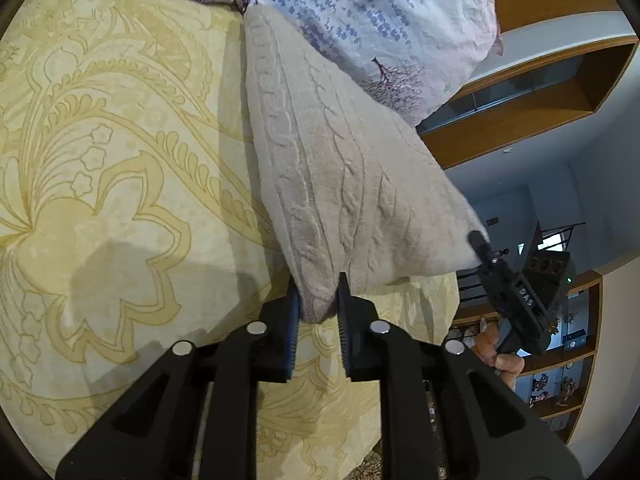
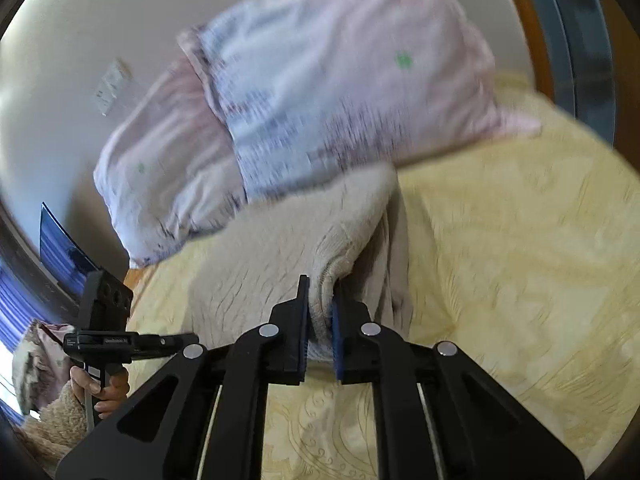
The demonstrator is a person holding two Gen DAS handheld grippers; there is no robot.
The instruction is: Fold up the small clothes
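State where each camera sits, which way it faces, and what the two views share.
Left wrist: on the left hand-held gripper, facing along its fingers, clamped on a cream knit garment over a yellow bedspread; the right hand-held gripper and the hand holding it show.
Right wrist: on the right hand-held gripper, clamped on the garment, facing the pillows; the left hand shows.
Shared: garment, bedspread, pillows.

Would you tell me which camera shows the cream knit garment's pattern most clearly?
The left wrist view: the cream knit garment is sharp there, its cable pattern plain. The right wrist view shows it motion-blurred, bunched at the gripper.
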